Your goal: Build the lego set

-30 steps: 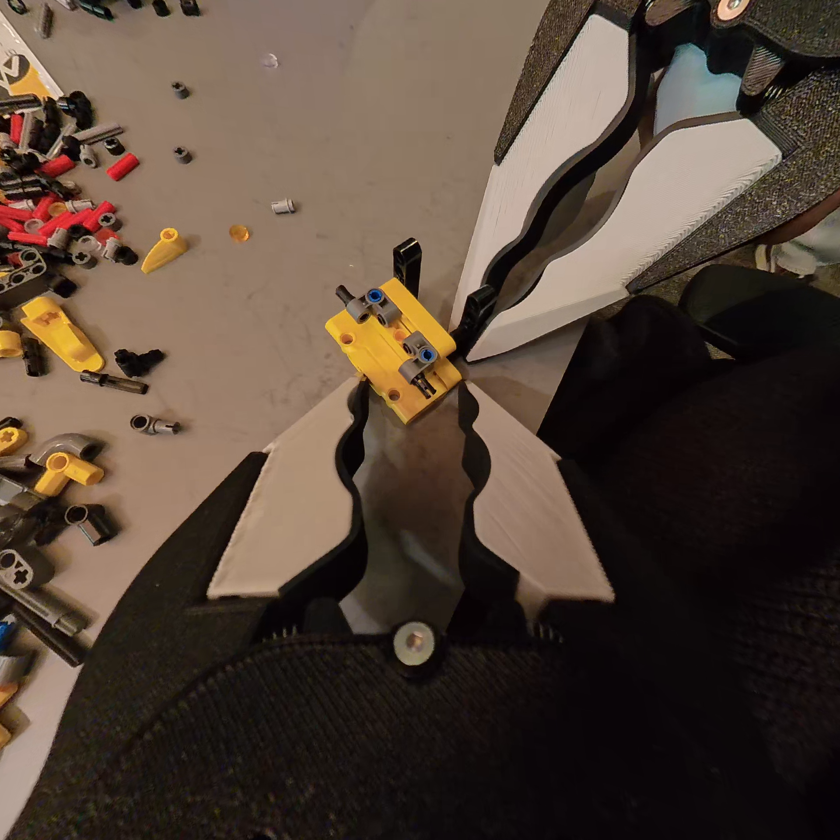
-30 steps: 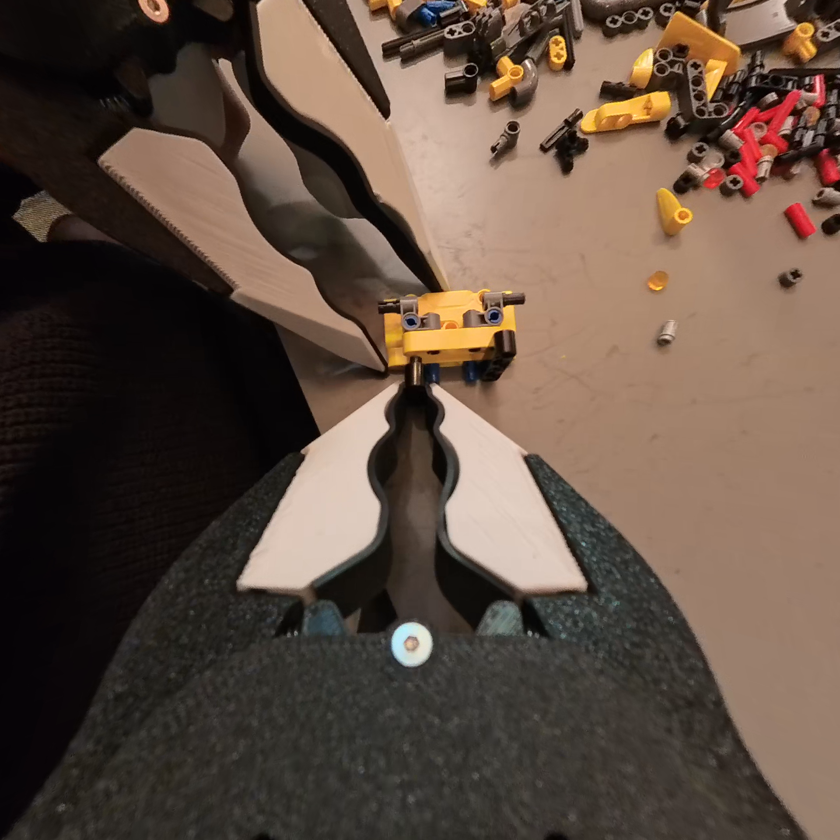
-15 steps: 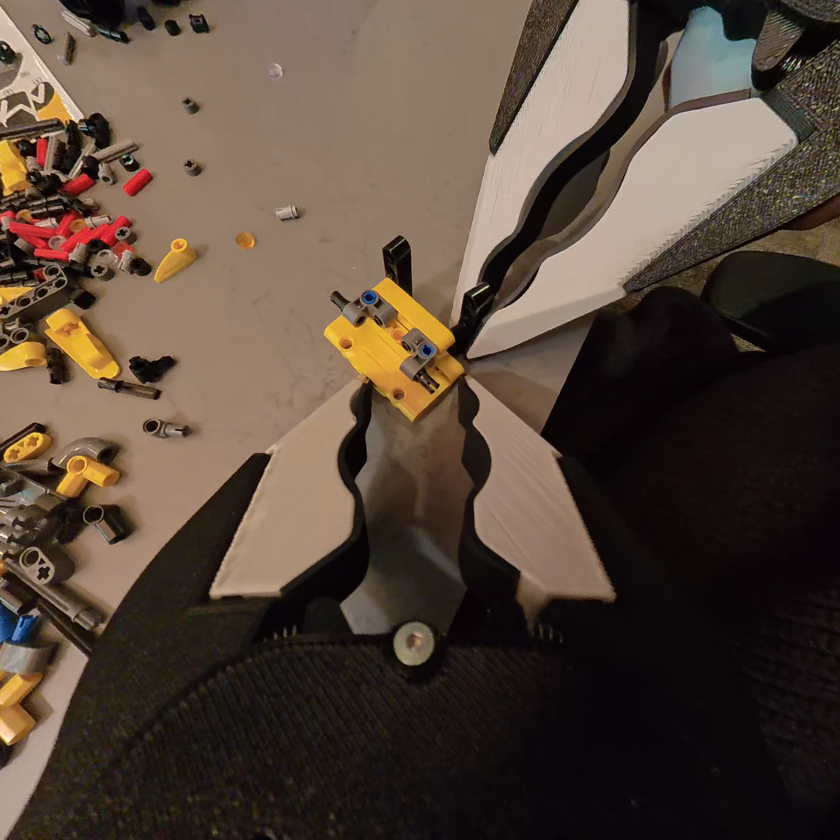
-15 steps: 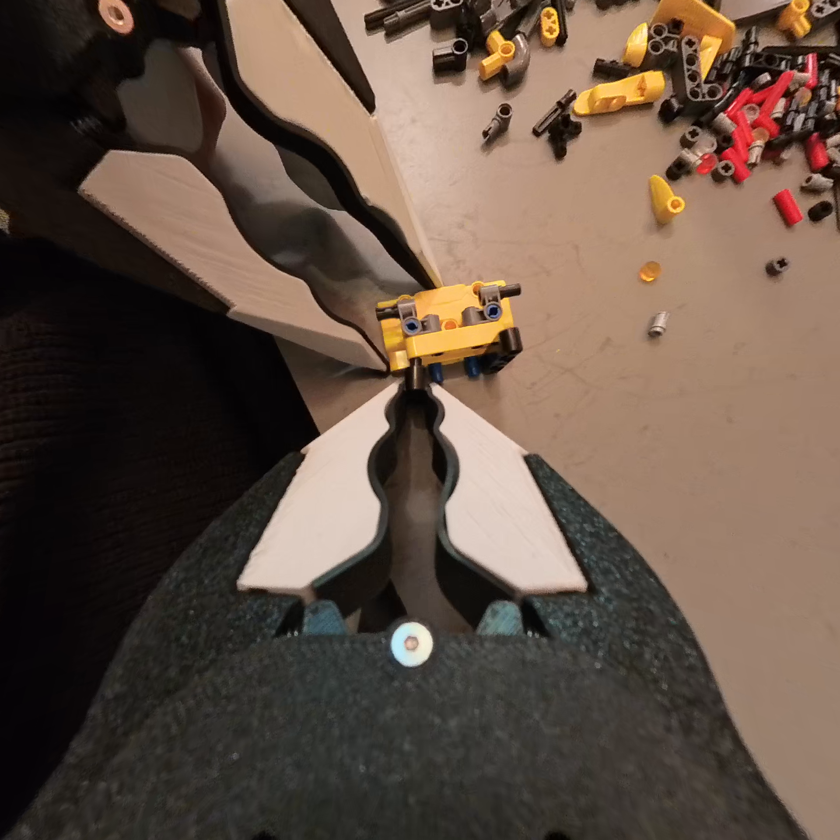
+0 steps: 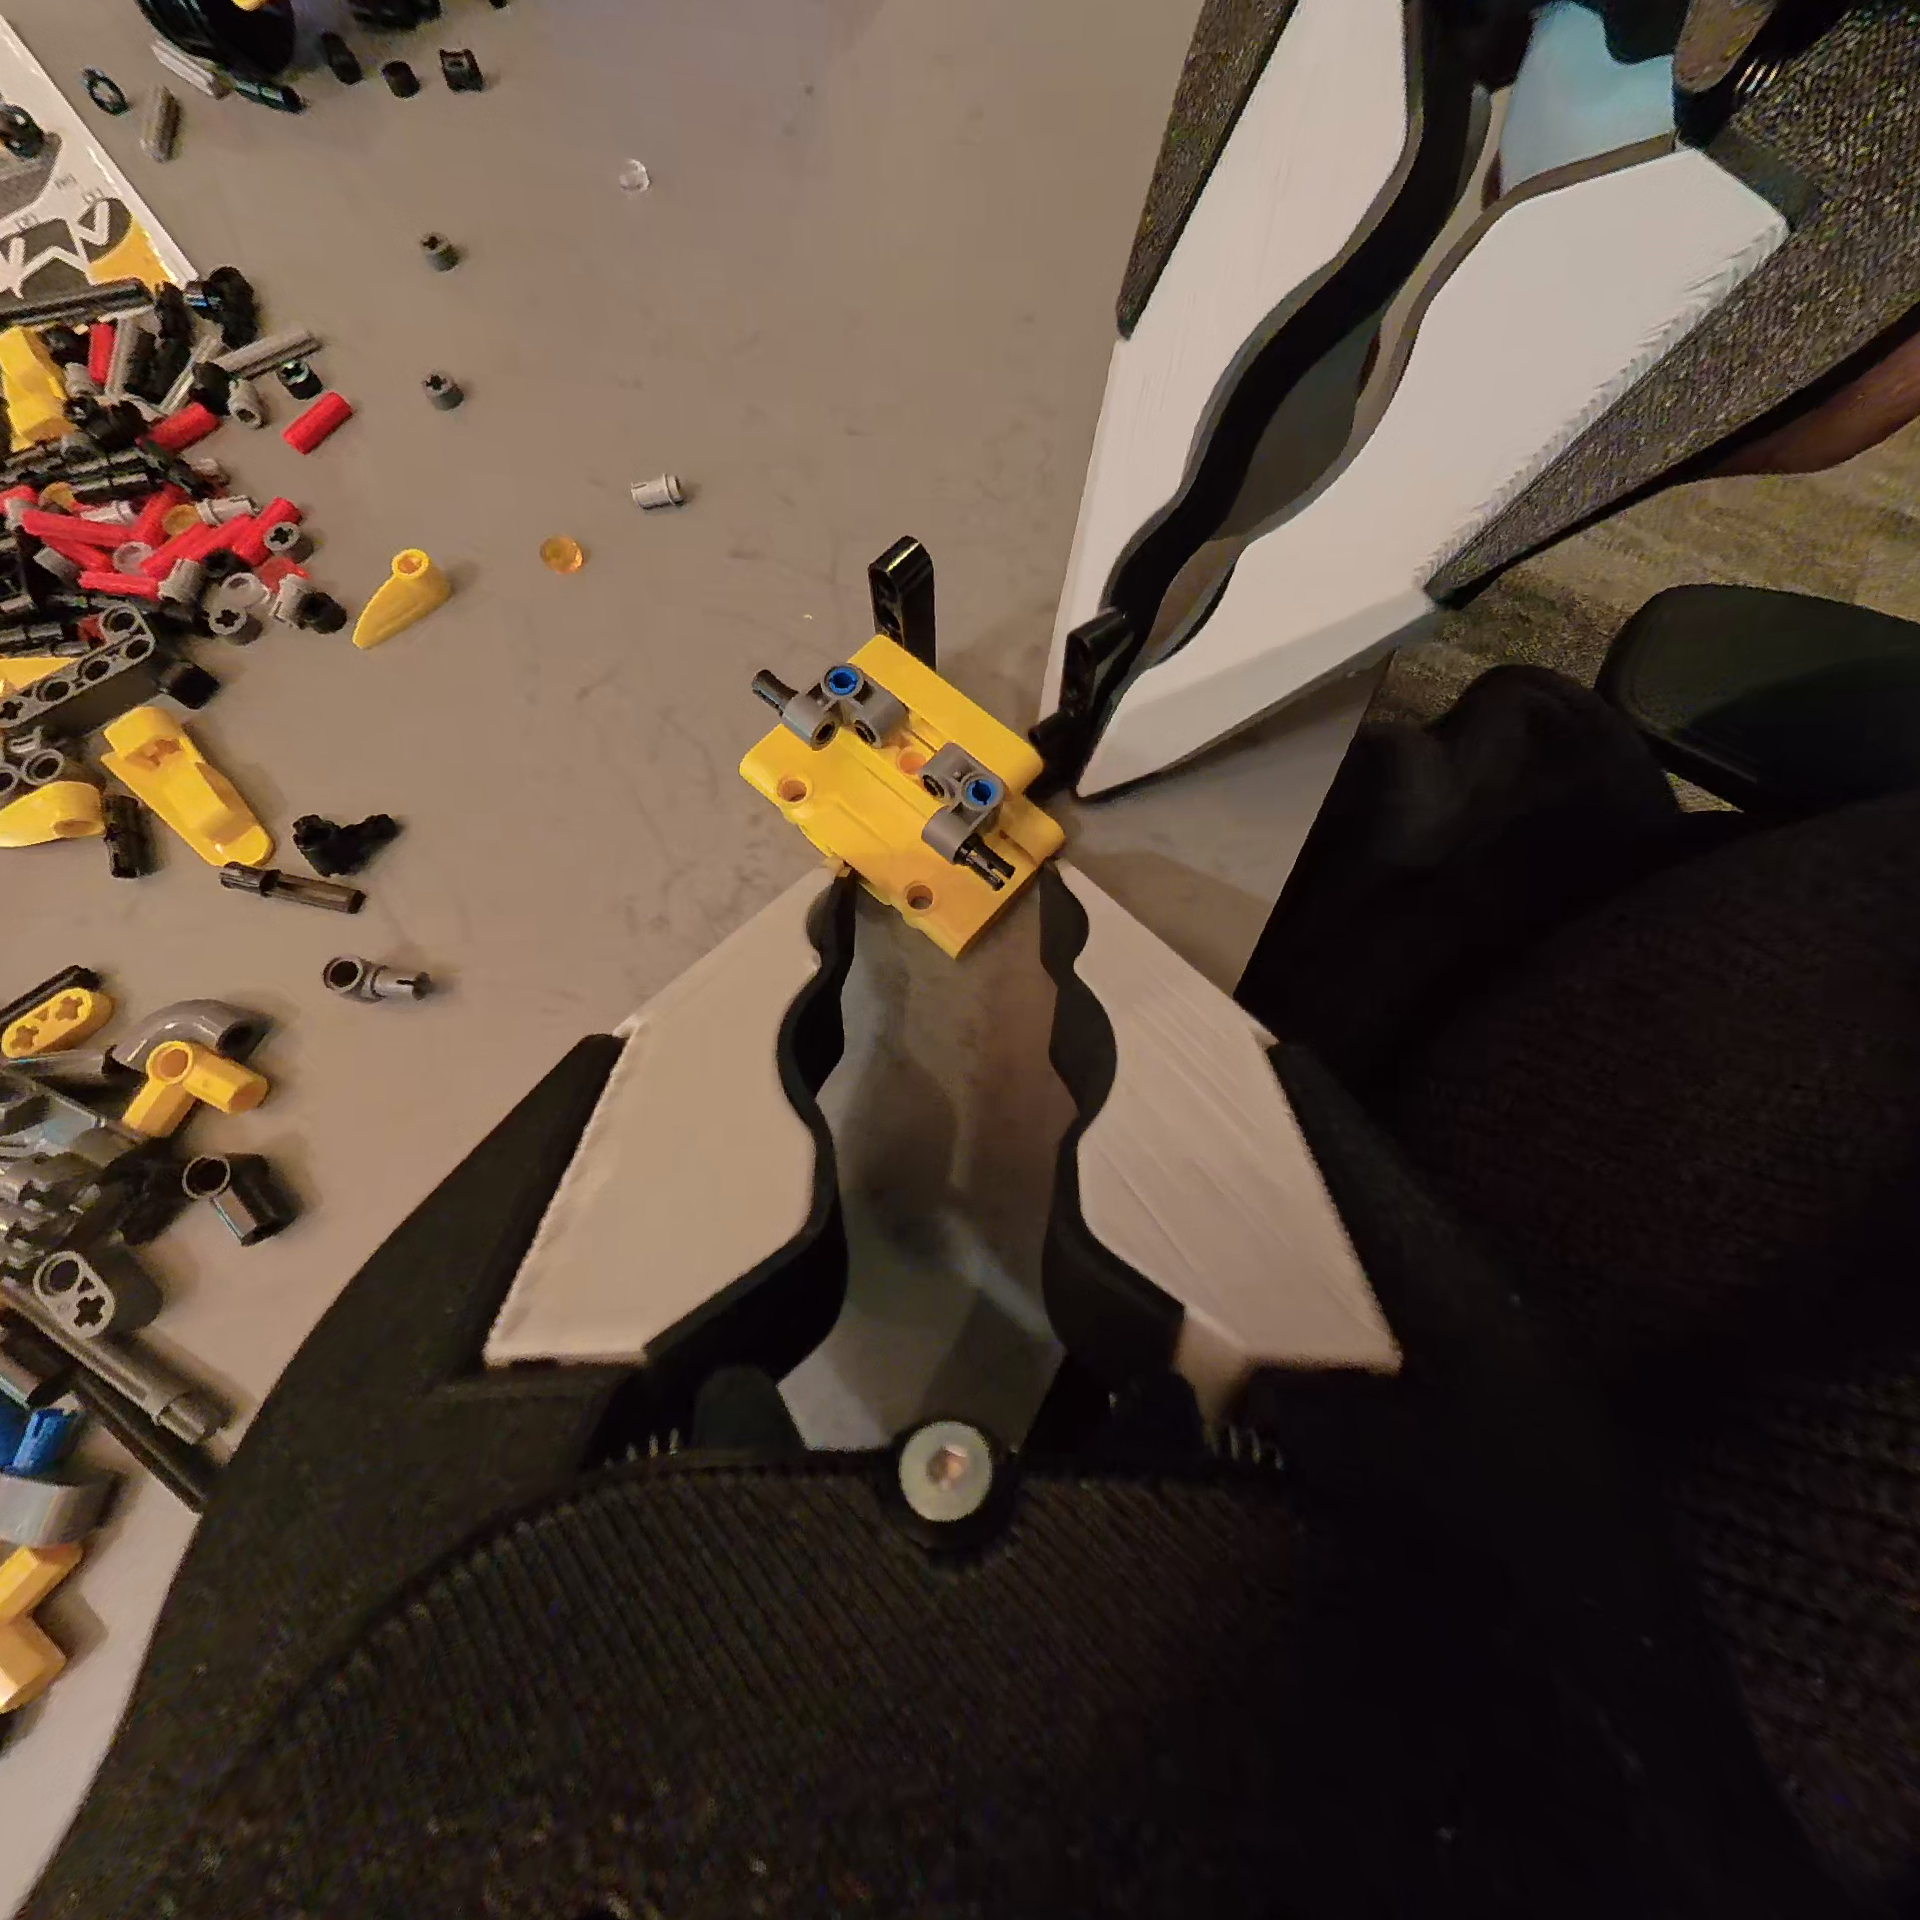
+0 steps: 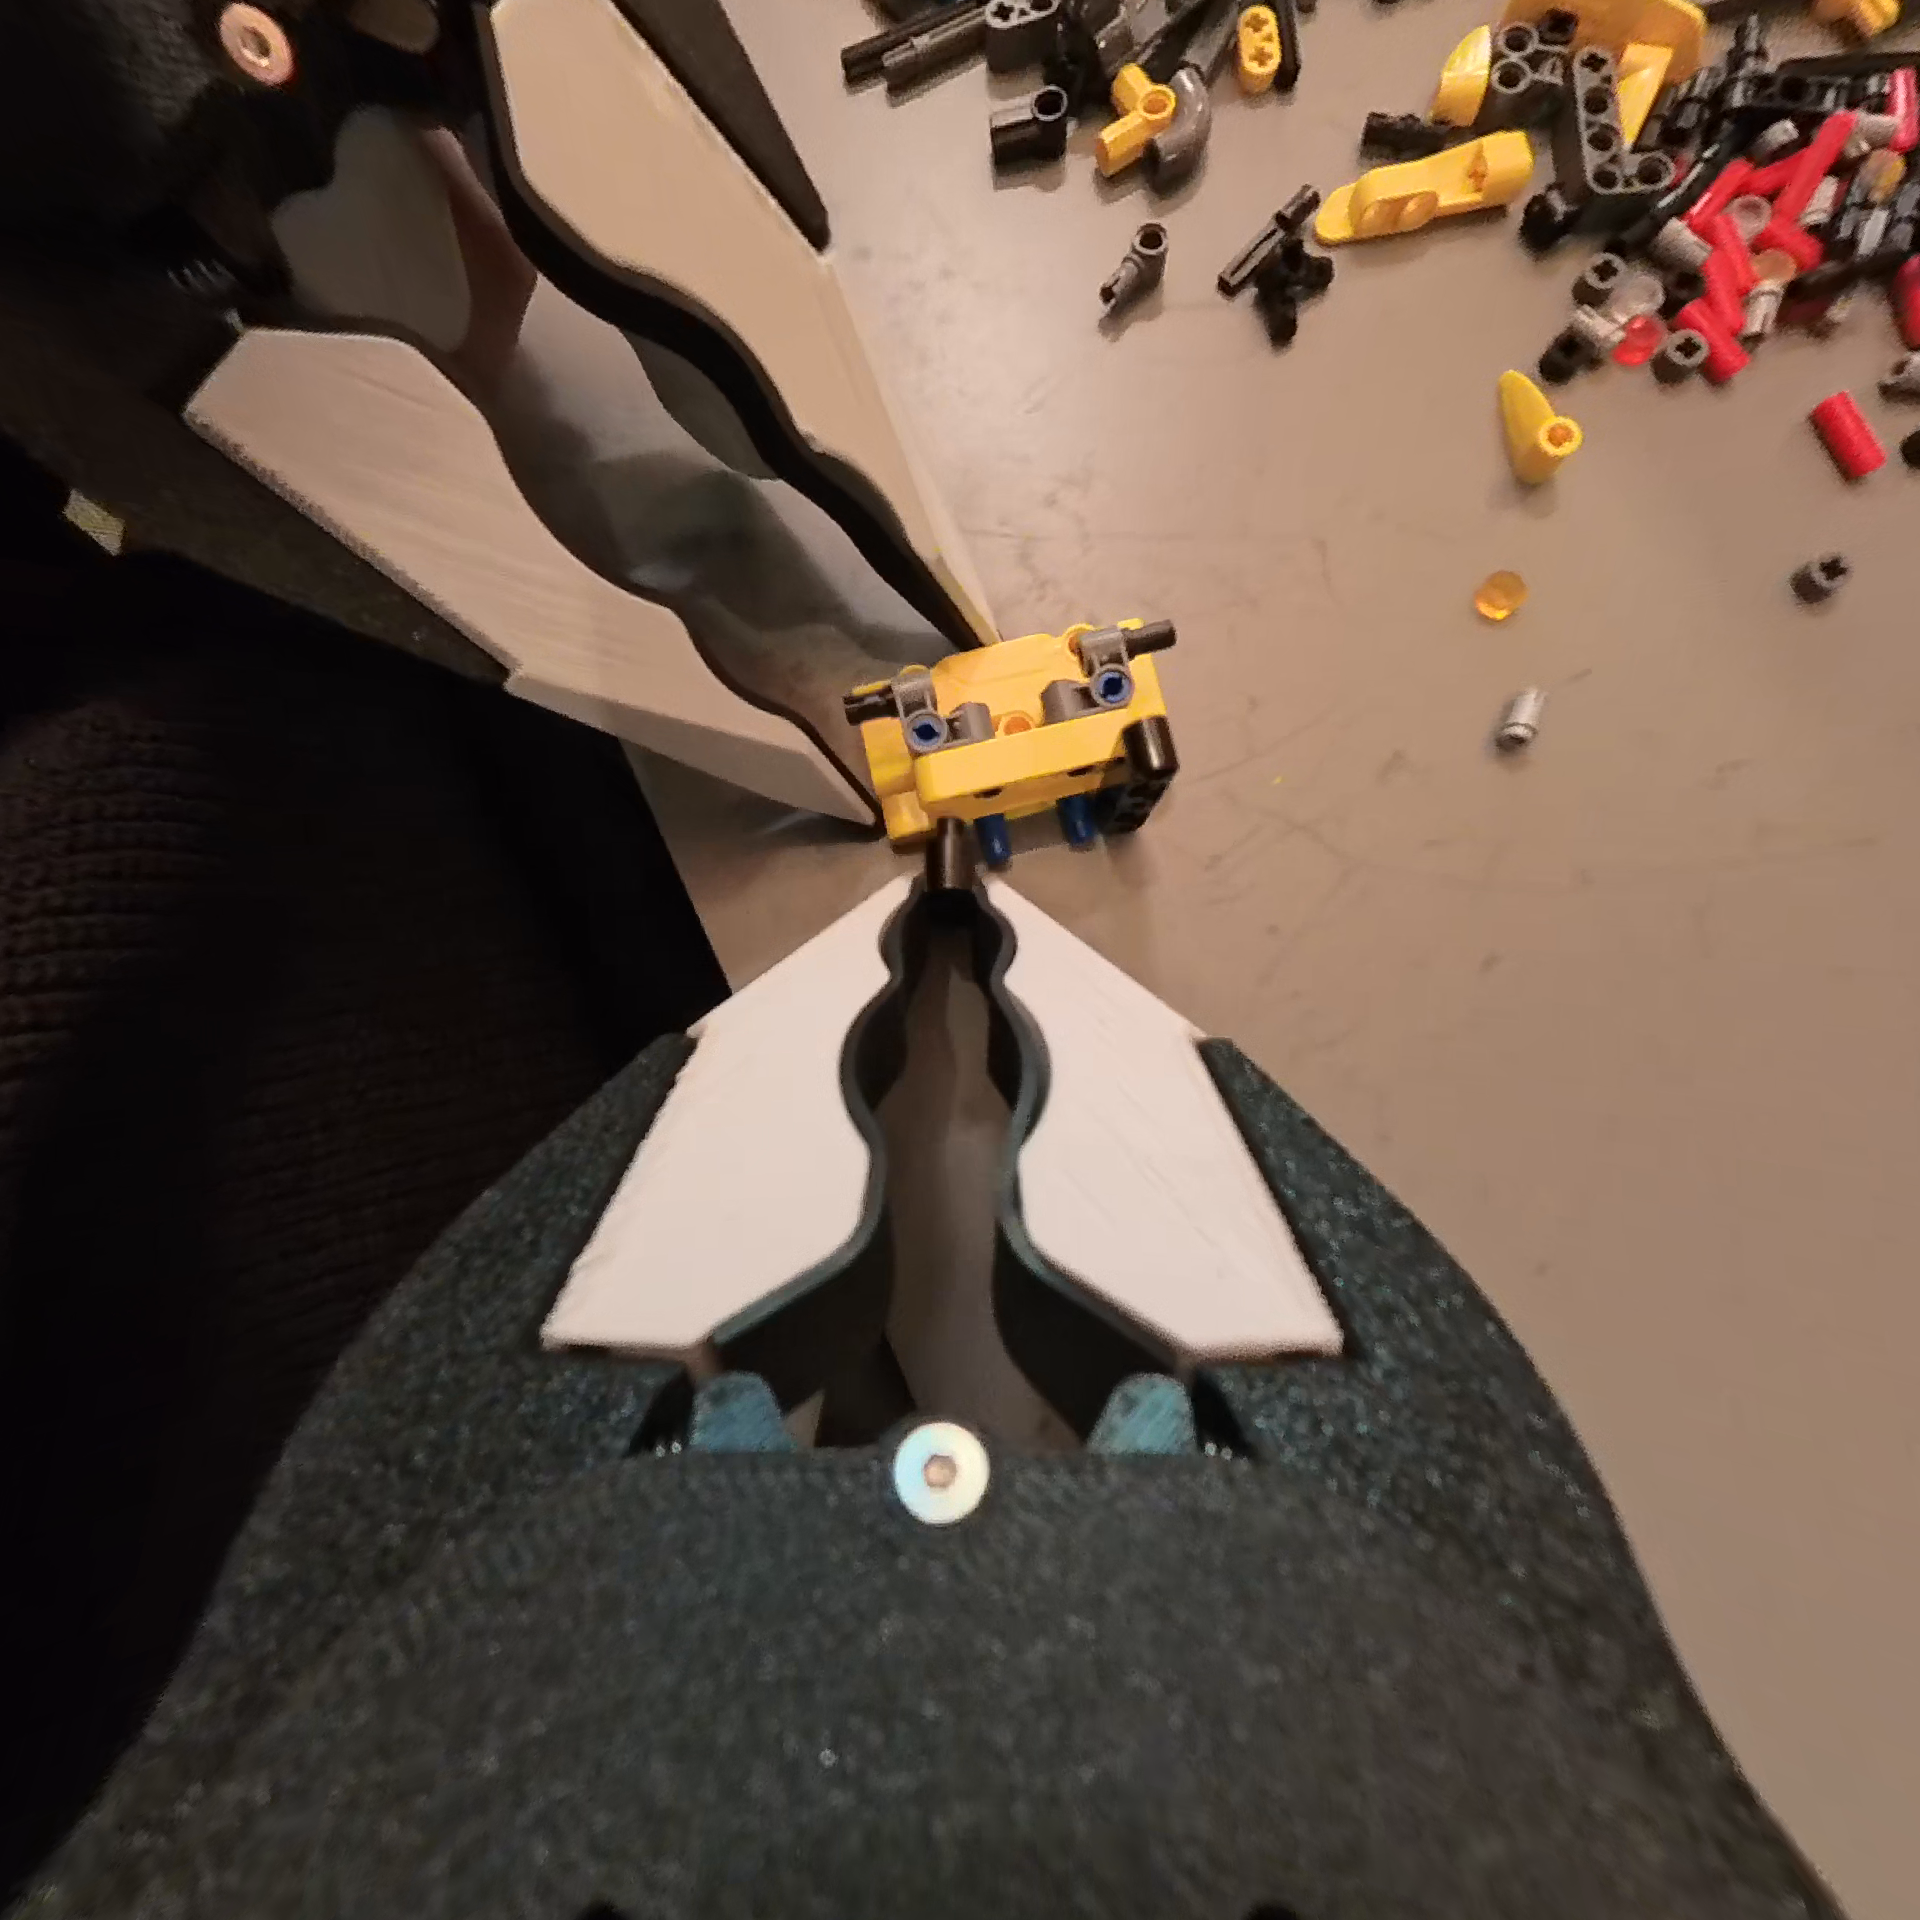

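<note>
A small yellow brick assembly (image 5: 883,805) with grey connectors, blue pins and black beams hangs just above the grey table (image 5: 727,343). My left gripper (image 5: 940,883) is shut on the yellow panel's near edge. My right gripper (image 5: 1070,764) comes in from the upper right and is shut on a black beam (image 5: 1091,665) at the assembly's side. In the right wrist view my right gripper (image 6: 945,894) pinches that black beam's end (image 6: 951,857) below the yellow assembly (image 6: 1023,732), and my left gripper (image 6: 930,727) holds it from the upper left.
A pile of loose red, black, yellow and grey parts (image 5: 125,582) lies on the left, also seen in the right wrist view (image 6: 1662,208). A printed sheet (image 5: 73,239) lies at far left. Dark clothing (image 5: 1558,1039) and a black chair part (image 5: 1766,675) sit beyond the table edge. My two grippers' fingertips are within a few centimetres of each other.
Both grippers keep their hold. The assembly has tilted slightly in the right wrist view, and the held pair has shifted a little over the table.
</note>
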